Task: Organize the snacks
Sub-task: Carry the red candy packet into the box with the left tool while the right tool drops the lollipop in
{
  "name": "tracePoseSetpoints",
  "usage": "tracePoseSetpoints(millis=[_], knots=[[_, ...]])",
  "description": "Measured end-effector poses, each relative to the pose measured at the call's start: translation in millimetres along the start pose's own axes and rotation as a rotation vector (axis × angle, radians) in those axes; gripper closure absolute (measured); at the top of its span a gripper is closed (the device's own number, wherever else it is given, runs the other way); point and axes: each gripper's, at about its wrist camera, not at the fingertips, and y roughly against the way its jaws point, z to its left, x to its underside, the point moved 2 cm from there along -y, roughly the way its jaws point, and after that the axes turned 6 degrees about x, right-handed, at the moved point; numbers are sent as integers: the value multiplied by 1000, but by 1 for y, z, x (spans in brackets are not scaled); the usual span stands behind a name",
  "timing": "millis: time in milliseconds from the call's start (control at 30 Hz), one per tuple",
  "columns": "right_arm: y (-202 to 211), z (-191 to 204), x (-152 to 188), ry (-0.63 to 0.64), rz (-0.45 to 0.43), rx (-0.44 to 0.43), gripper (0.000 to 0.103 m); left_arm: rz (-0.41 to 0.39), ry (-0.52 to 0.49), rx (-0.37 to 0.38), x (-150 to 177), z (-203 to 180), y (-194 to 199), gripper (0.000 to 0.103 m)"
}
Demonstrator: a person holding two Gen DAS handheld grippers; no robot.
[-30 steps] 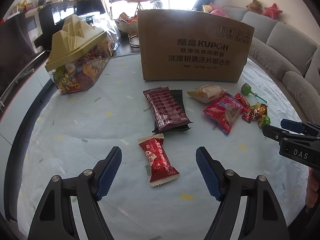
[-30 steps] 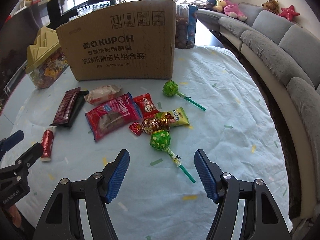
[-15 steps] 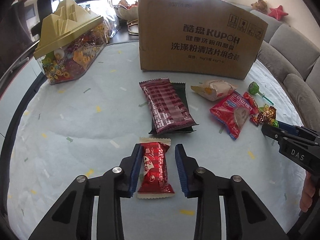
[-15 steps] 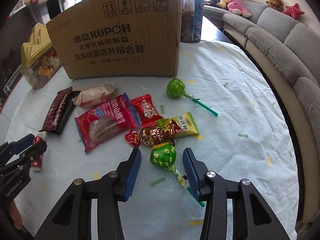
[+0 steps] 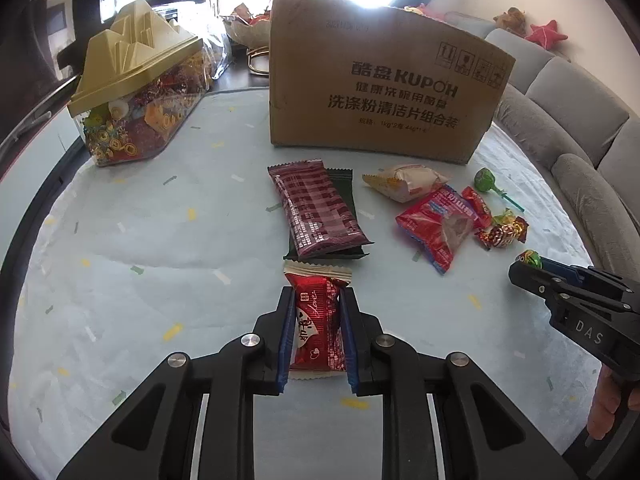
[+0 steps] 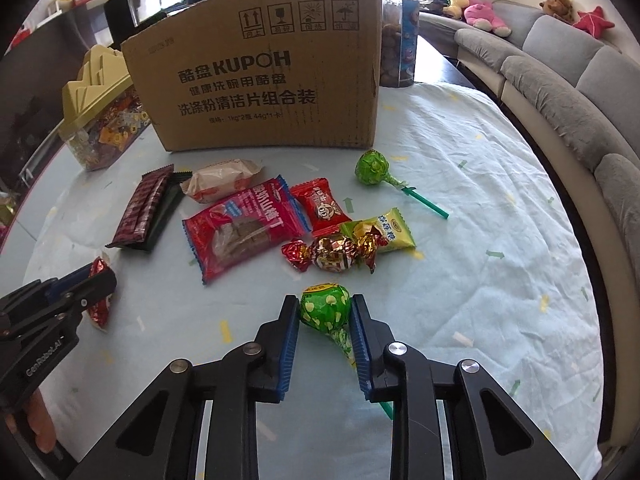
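Left gripper [image 5: 314,336]: bottom centre of the left wrist view, blue-padded black jaws pinching a small red candy packet [image 5: 318,326] by its long sides; the packet's crimped white ends stick out above and below the pads, on the pale speckled tablecloth [image 5: 120,240].

Right gripper [image 6: 325,334]: bottom centre of the right wrist view, jaws closing, pads against the round head of a green foil-wrapped lollipop [image 6: 326,306]; its green stick runs back down under the right-hand pad.

Loose snacks, mid-frame in both views: a maroon wafer bar [image 5: 318,210] lying on a dark green bar; a cream pillow pack [image 5: 406,180]; a glossy red cracker pack with a clear window [image 6: 244,226]; a small red sweet [image 6: 322,204]; a twisted gold-and-red foil candy [image 6: 332,252]; a yellow-green sachet [image 6: 390,232]; a second green lollipop [image 6: 372,168].

Behind them: an upright corrugated cardboard box [image 5: 384,88] printed KUPOH, upper centre; a clear candy tub with a faceted gold lid [image 5: 136,100], upper left.

Right wrist view only: a cylindrical jar [image 6: 400,44] behind the box and the yellow-green sachet in full. Left wrist view only: the wafer bar's face seen from above. Each view shows the other gripper at its edge, with fingers [image 5: 604,404] of the holding hand.
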Motion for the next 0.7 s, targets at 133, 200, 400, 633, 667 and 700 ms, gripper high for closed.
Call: tracePoseSetpoints(millis=[133, 200, 400, 633, 667, 700], knots=[[14, 2, 0, -2, -22, -23, 76, -25, -11, 21, -1, -6, 15, 81], [21, 3, 0, -2, -38, -28, 76, -41, -17, 31, -3, -9, 22, 81], [43, 5, -9, -4, -88, -53, 76, -99, -41, 52, -16, -16, 45, 81], [66, 11, -30, 12, -155, -85, 76, -169, -75, 76, -41, -23, 64, 81], [68, 12, -34, 16, -163, -92, 76, -178, -83, 78, -46, -25, 66, 81], [70, 14, -38, 21, -169, -100, 76, -188, -92, 77, -51, -27, 68, 81]])
